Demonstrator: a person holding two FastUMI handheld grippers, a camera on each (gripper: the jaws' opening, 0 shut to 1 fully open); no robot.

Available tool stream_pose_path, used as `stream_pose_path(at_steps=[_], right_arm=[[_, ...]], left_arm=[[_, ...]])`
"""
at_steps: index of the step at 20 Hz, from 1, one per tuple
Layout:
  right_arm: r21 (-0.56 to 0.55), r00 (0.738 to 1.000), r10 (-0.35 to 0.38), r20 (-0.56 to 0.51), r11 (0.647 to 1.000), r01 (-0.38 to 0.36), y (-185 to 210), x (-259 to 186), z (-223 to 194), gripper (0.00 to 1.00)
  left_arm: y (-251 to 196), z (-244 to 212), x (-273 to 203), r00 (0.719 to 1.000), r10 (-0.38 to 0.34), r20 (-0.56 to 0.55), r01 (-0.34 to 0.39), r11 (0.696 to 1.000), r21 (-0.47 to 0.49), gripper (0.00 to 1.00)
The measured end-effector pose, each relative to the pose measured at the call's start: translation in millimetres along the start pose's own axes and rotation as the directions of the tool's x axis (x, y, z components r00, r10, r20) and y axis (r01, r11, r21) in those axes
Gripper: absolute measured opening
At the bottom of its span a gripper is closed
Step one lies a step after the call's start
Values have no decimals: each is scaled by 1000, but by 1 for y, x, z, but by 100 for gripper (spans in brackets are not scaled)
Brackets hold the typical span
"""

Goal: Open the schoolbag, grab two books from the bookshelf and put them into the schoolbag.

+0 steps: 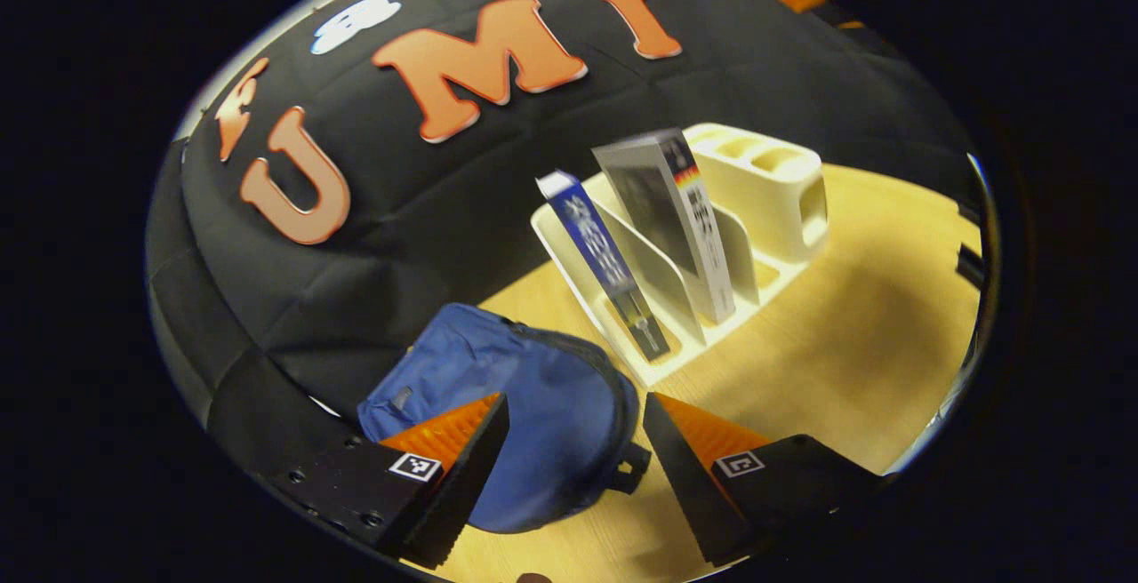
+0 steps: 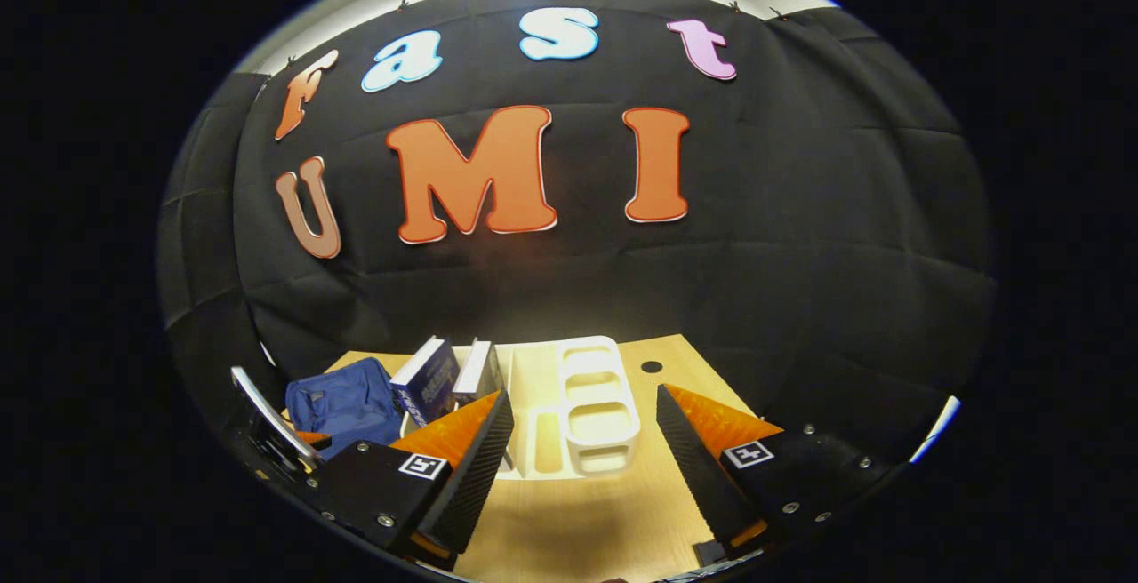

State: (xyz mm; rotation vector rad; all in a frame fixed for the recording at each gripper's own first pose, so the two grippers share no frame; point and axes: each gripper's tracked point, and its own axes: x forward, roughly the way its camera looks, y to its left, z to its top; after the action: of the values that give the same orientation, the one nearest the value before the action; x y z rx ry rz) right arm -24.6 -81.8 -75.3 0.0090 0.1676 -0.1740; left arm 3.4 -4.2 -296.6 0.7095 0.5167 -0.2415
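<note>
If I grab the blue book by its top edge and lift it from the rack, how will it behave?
The blue book looks like a stiff slab, so it should stay flat rather than flop. It leans tilted in the rack, so it may tip sideways once freed. Its cover looks glossy, so it may be slippery. The left gripper is open, above the bag.

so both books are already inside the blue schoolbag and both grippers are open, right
Not quite. Both books are in the white bookshelf: the blue book and the grey book stand leaning in its slots, as the left gripper view shows. The blue schoolbag lies on the table beside it. The left gripper and right gripper are open.
</note>
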Motion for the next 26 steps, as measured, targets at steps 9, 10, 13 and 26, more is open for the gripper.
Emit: stream_pose_path(at_steps=[9,10,13,26], right_arm=[[-1,997,-26,-79,1000,26,-16,13,-19,97],[-3,996,-20,-88,1000,20,-12,16,-23,97],[-10,996,0,-94,1000,-1,-3,20,-23,97],[-21,993,10,-116,1000,-12,-5,22,-30,97]], left_arm=[[23,-66,51,987,75,-143,-43,976,214,98],[26,-63,51,987,88,-133,-54,969,240,98],[19,-68,47,988,56,-147,-20,973,230,97],[30,-75,51,978,52,-203,-11,981,195,60]])
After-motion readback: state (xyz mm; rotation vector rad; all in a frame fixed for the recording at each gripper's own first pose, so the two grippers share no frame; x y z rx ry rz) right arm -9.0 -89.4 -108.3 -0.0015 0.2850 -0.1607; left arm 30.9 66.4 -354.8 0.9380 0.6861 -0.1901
